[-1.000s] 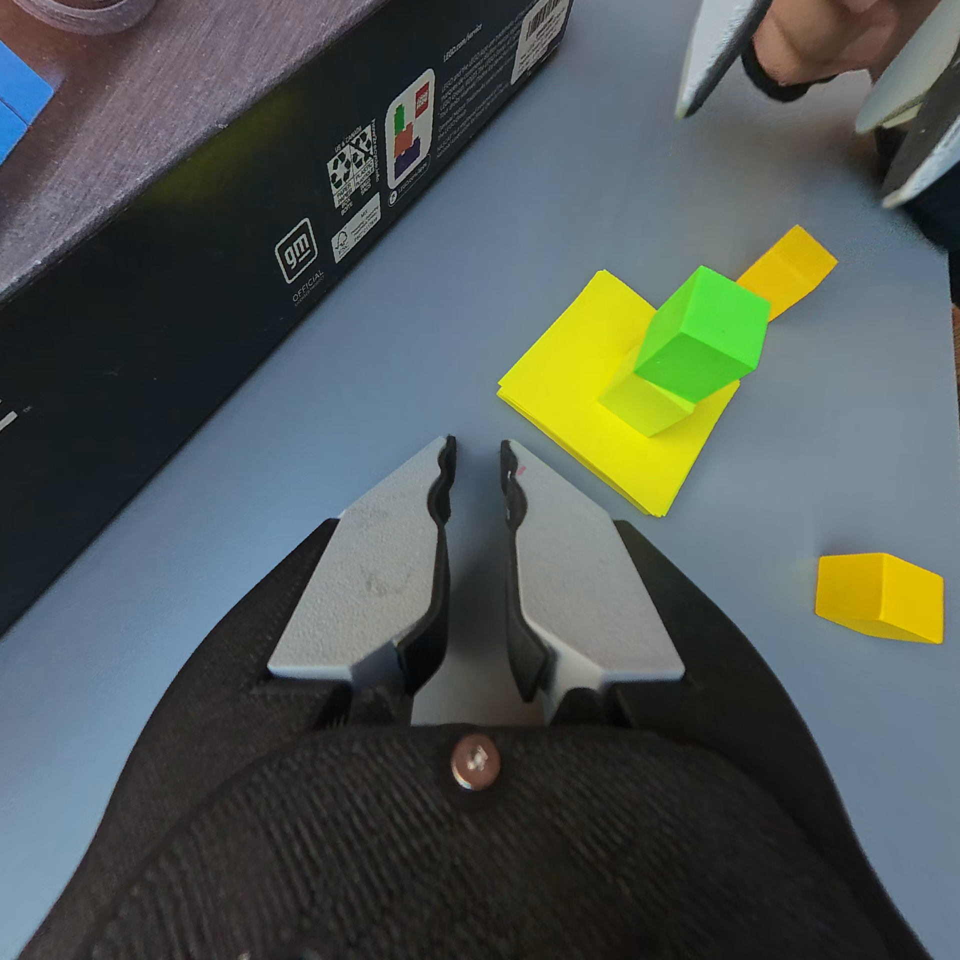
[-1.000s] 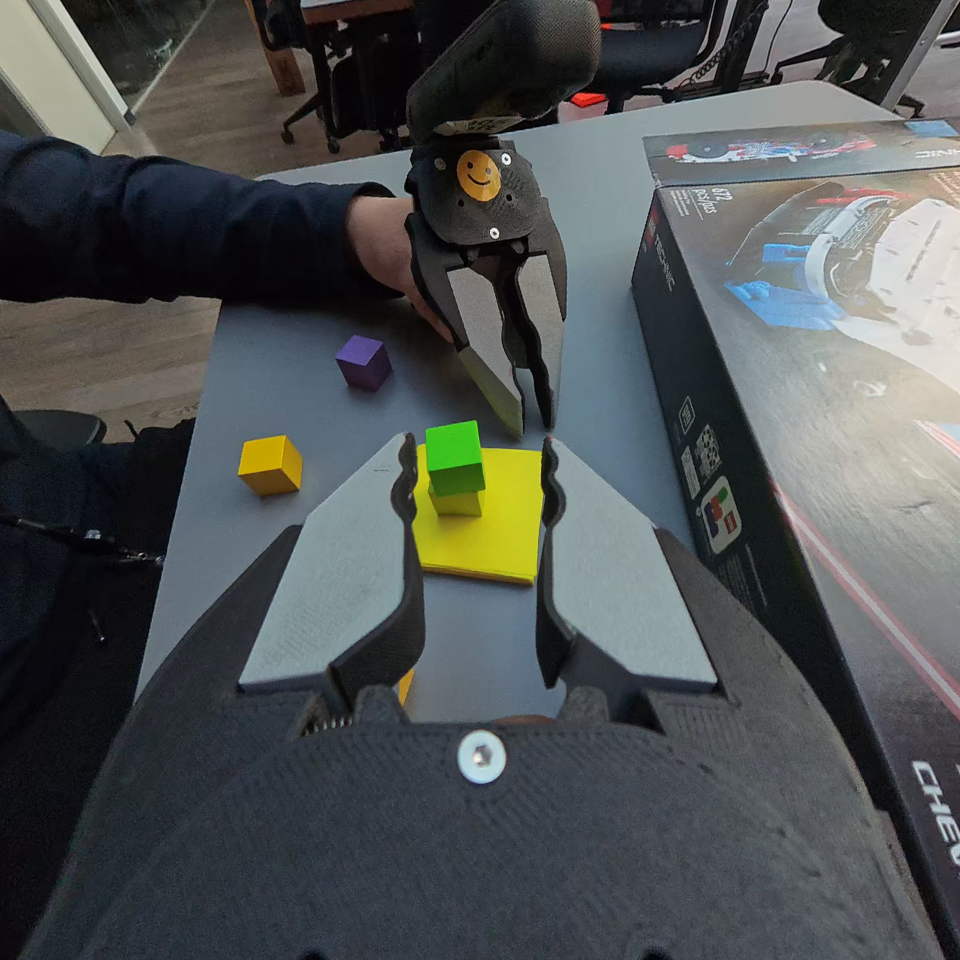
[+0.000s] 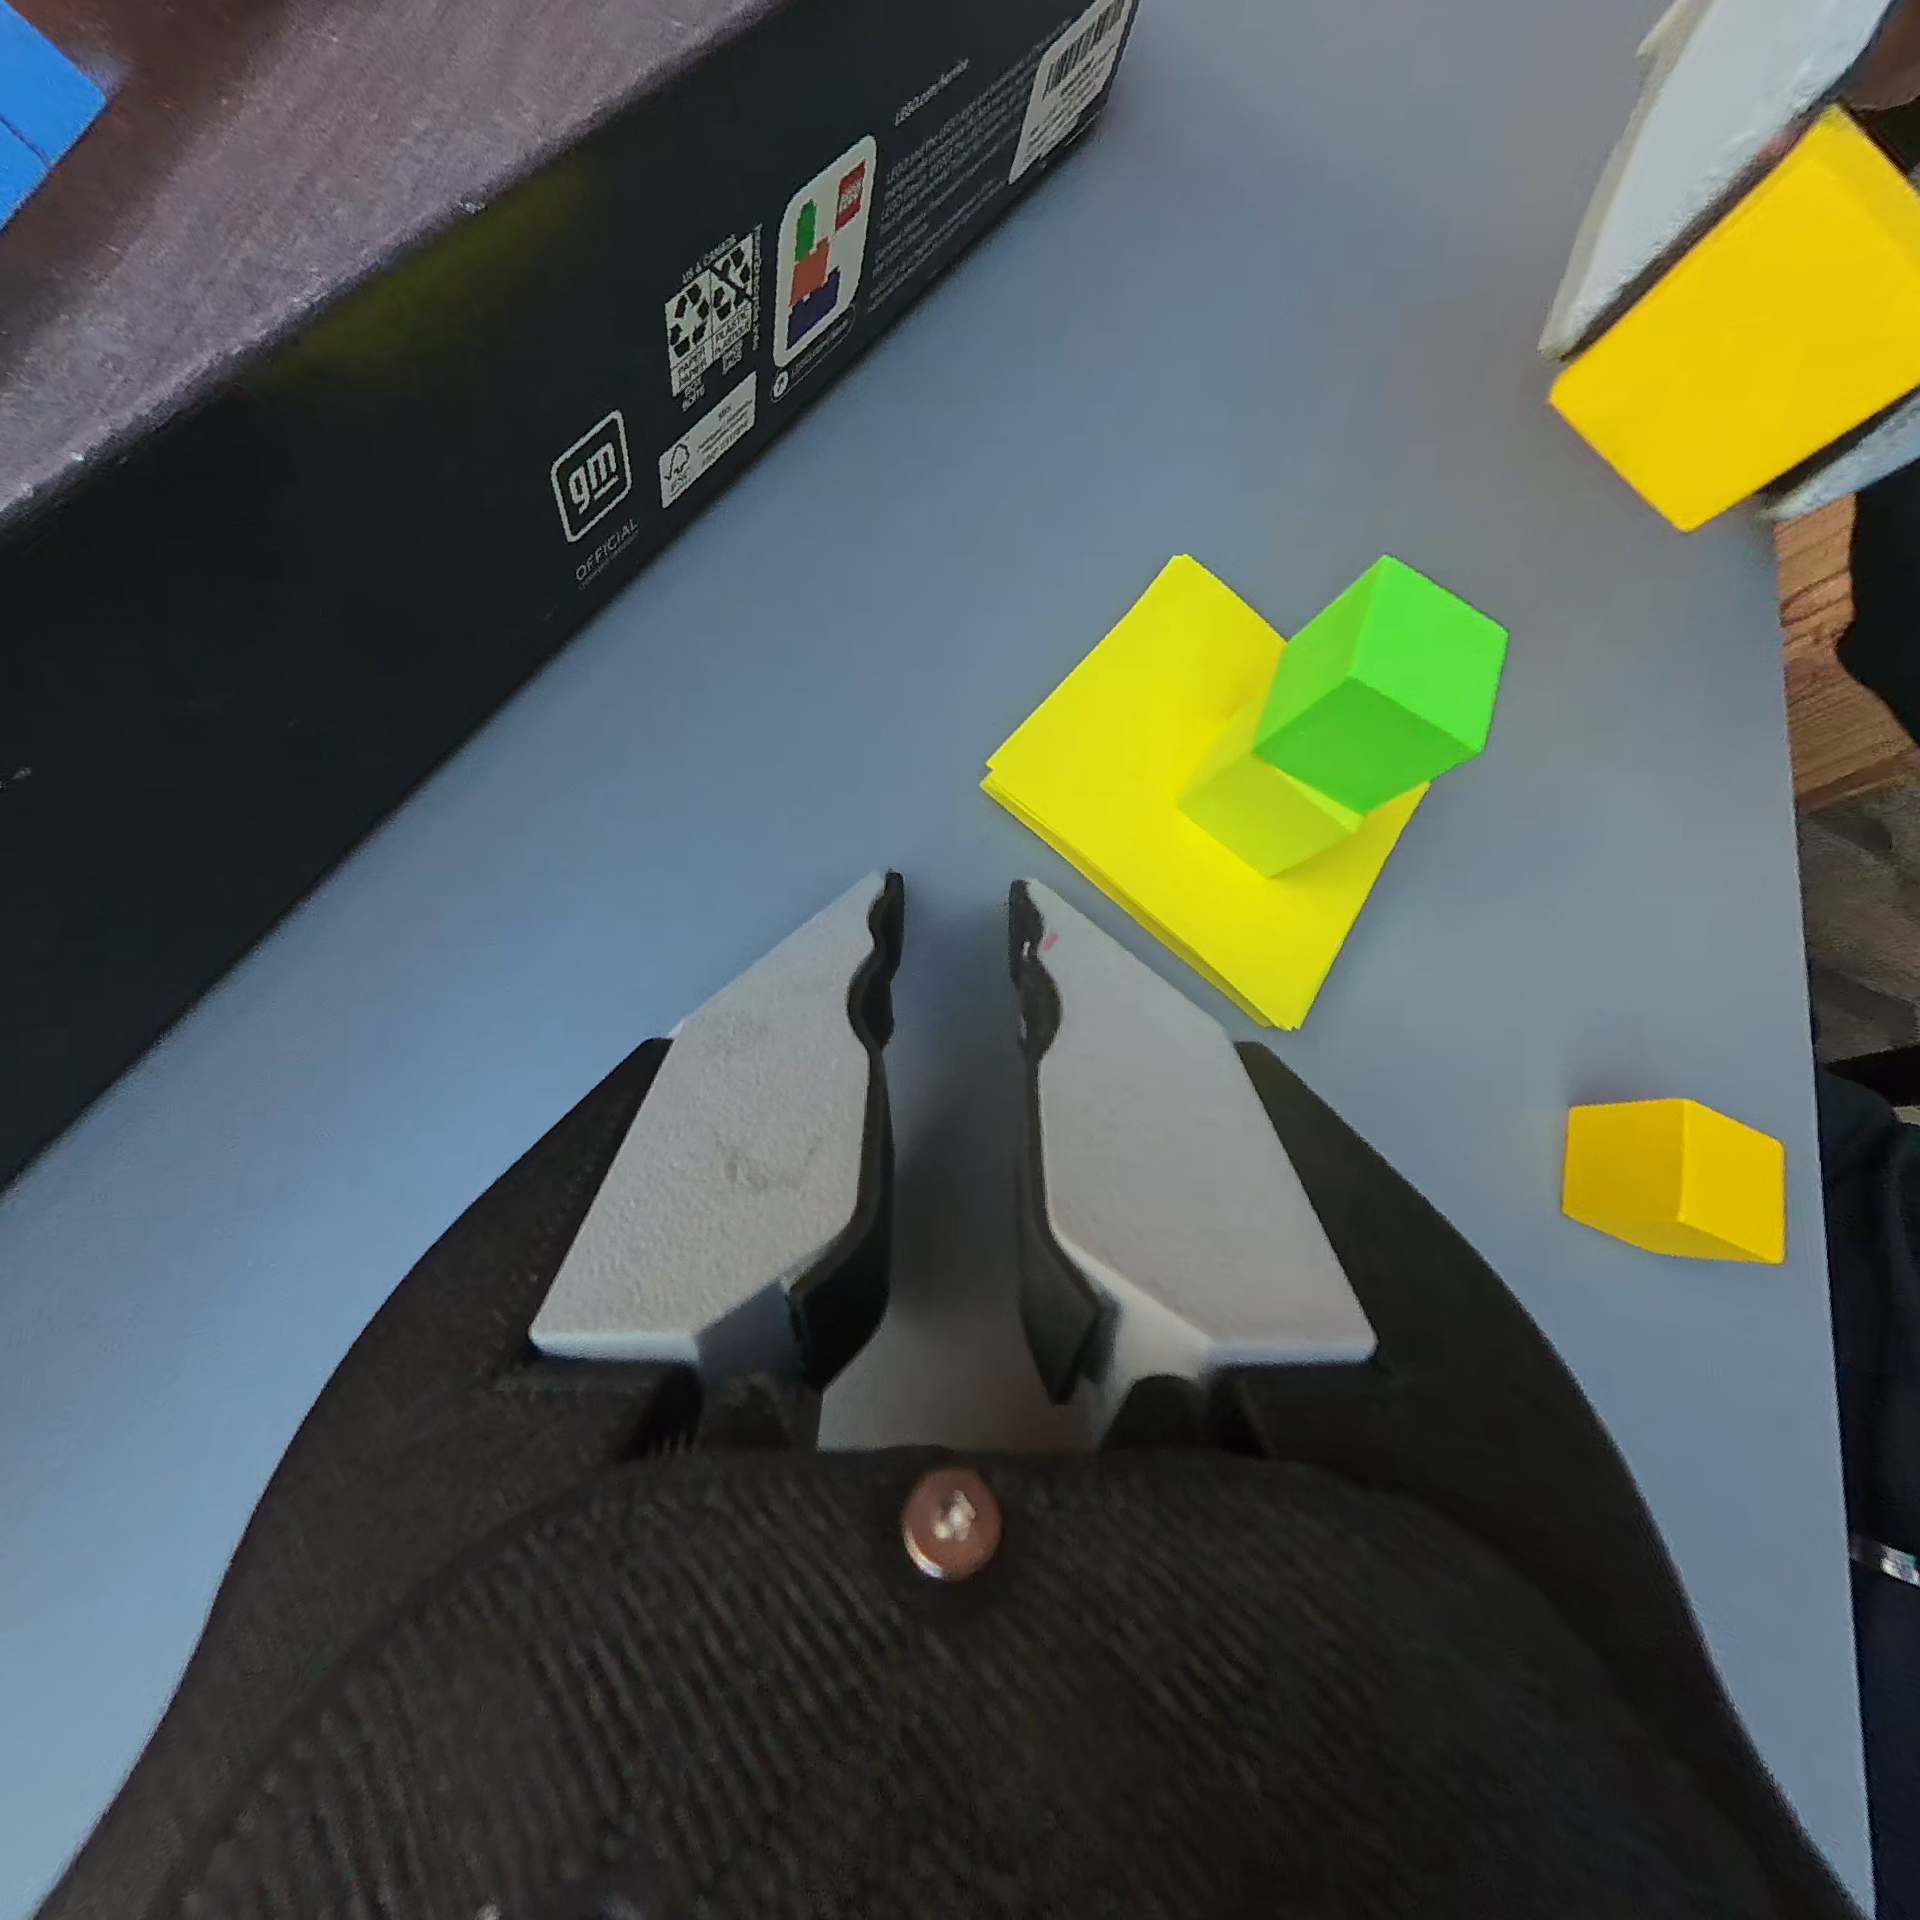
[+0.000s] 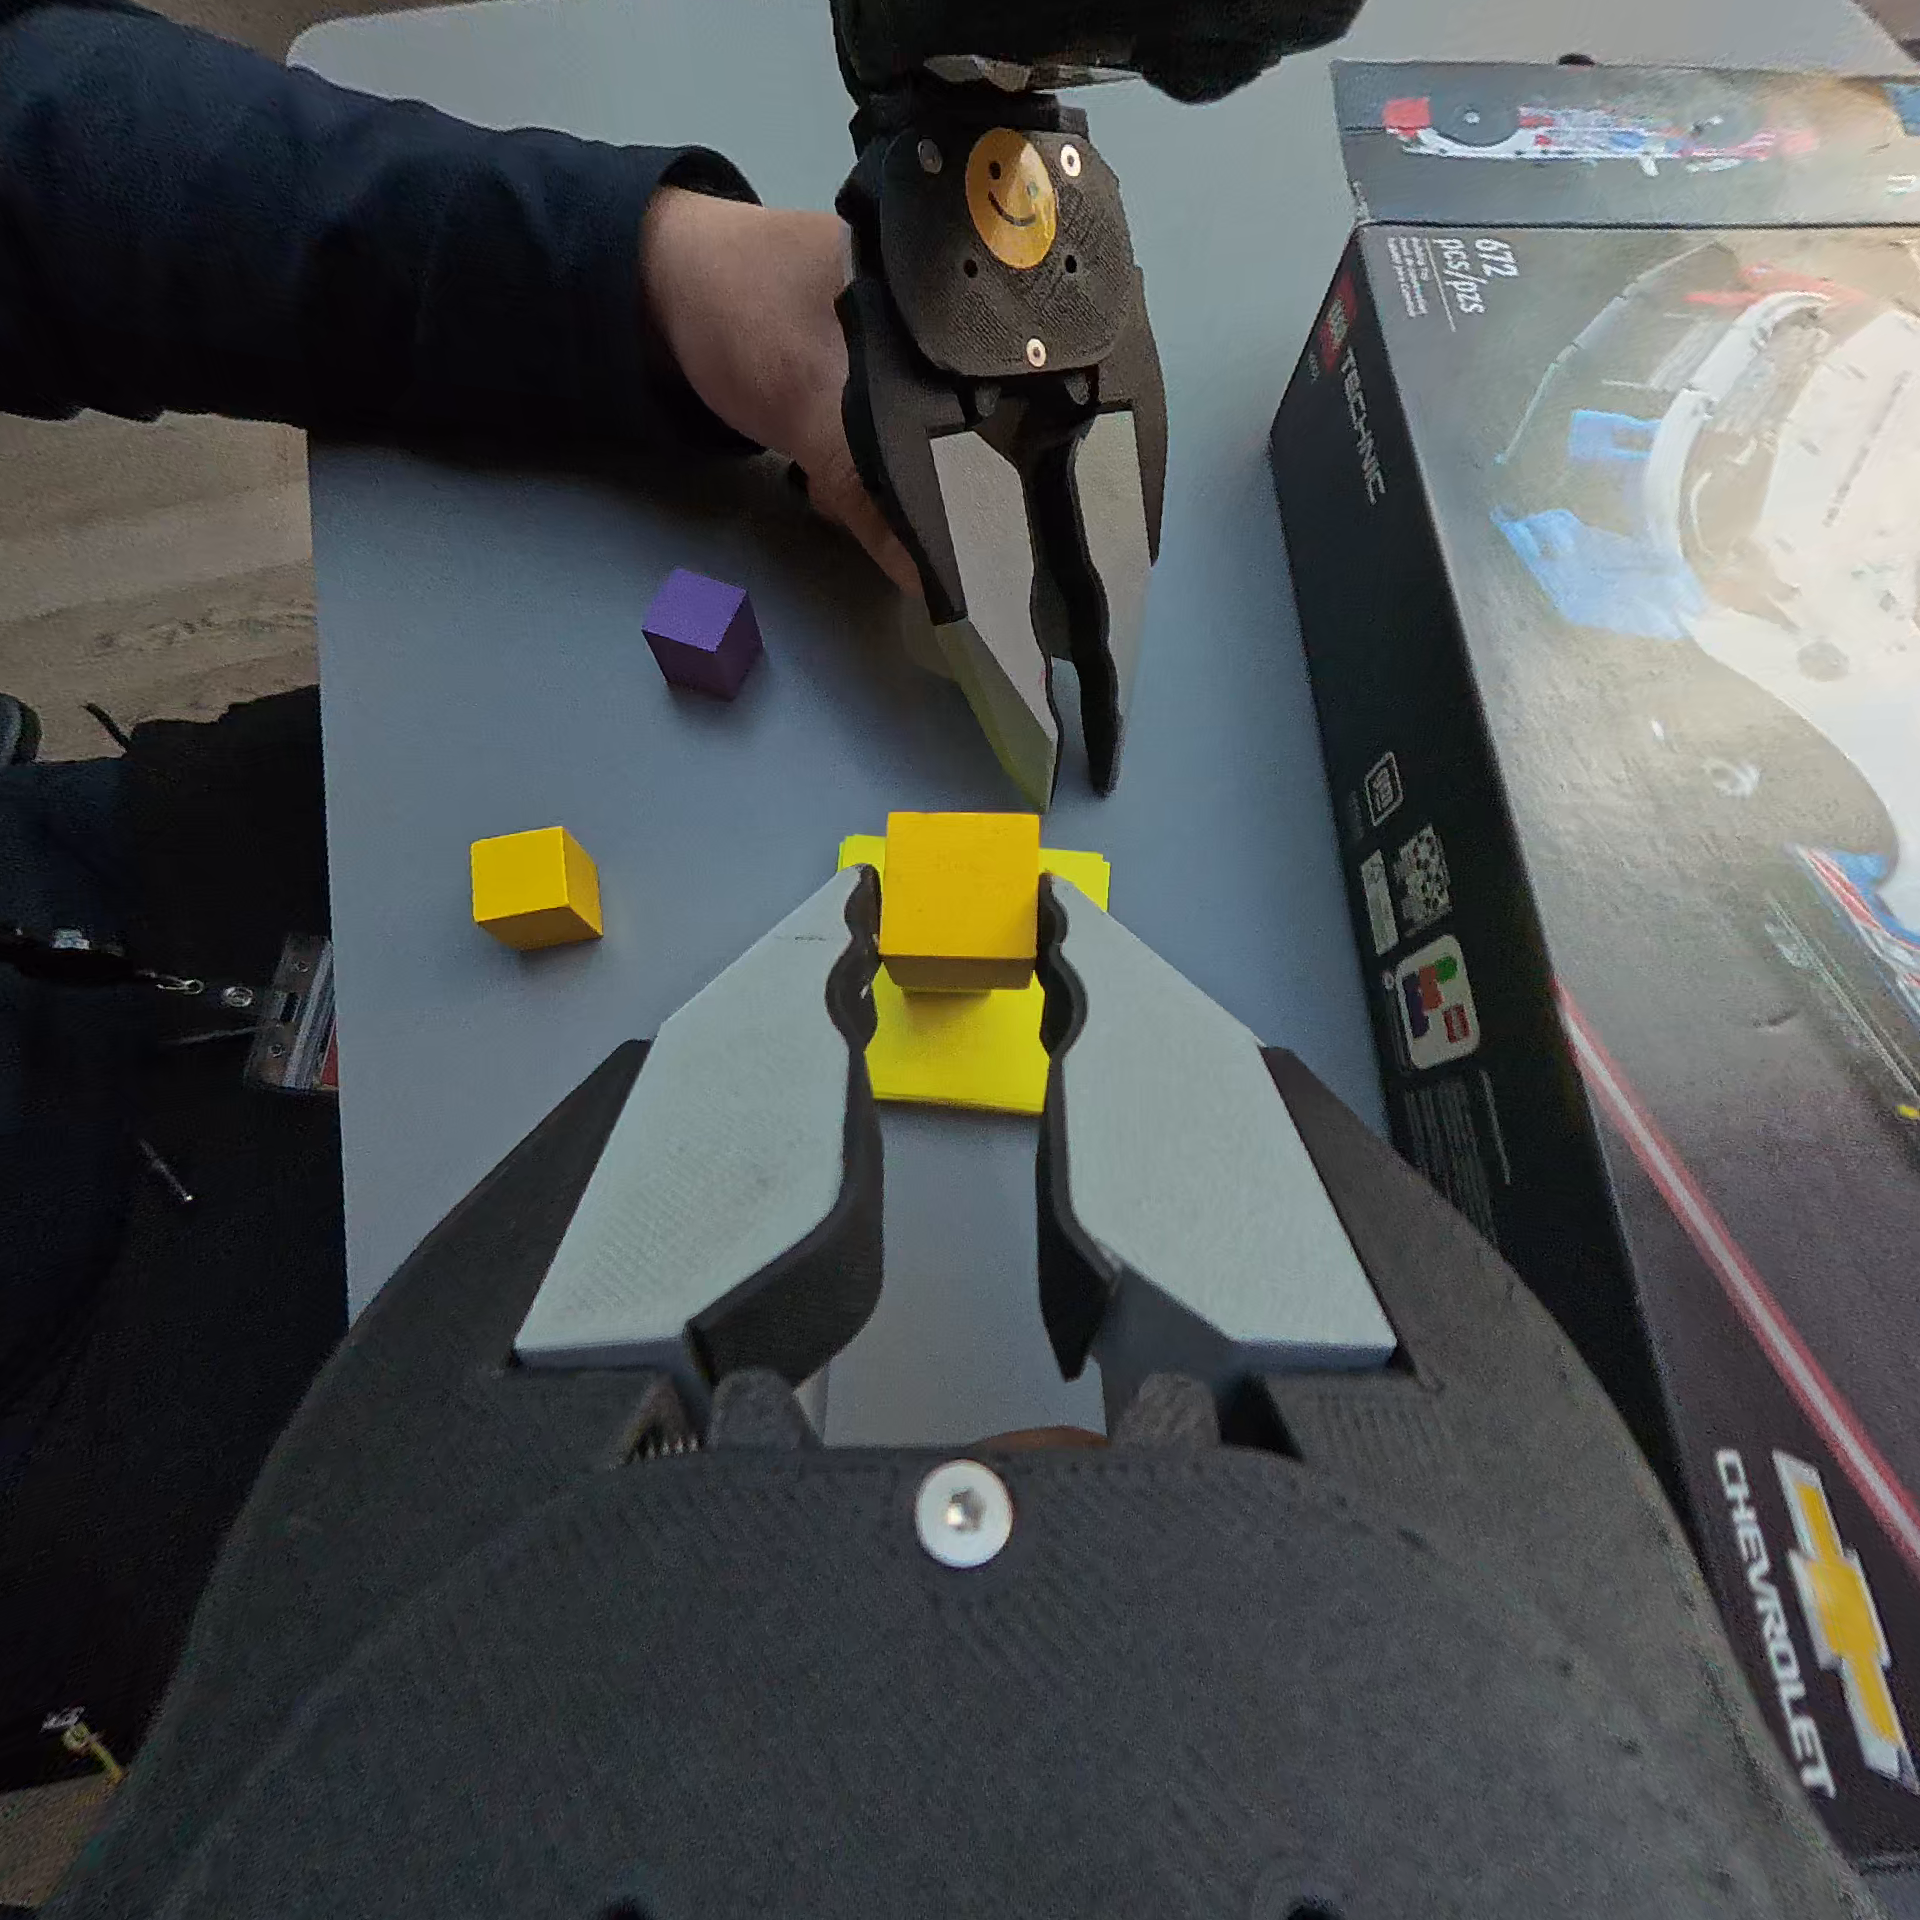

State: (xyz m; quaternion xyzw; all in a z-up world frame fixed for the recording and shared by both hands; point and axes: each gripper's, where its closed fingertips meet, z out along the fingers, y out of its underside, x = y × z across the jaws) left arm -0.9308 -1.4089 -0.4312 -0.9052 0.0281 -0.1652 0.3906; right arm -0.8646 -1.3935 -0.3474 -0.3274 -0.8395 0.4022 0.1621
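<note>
My right gripper (image 4: pixel 958 902) is shut on a yellow cube (image 4: pixel 961 883), with both pads pressed on its sides, and holds it in the air over a yellow pad of notes (image 4: pixel 956 1060). The left wrist view shows this gripper (image 3: pixel 1725 405) at the top right with the yellow cube (image 3: pixel 1756 312) in it. On the pad (image 3: pixel 1122 769) a green cube (image 3: pixel 1382 696) sits on a lime cube (image 3: pixel 1262 816). My left gripper (image 3: pixel 956 899) is slightly open and empty, its tips close to the table beside the pad. It also shows in the right wrist view (image 4: pixel 1070 784), held by a hand (image 4: pixel 758 343).
A second yellow cube (image 3: pixel 1673 1195) lies on the grey table (image 3: pixel 416 1195) near its edge, and it shows in the right wrist view (image 4: pixel 535 888). A purple cube (image 4: pixel 701 634) lies farther back. A large black box (image 3: pixel 312 468) stands along one side of the table. The left gripper's tips are roughly 11 cm from the right gripper's.
My right gripper's pads closed on the yellow cube that lay behind the pad and lifted it over the green cube. My left gripper has barely moved.
</note>
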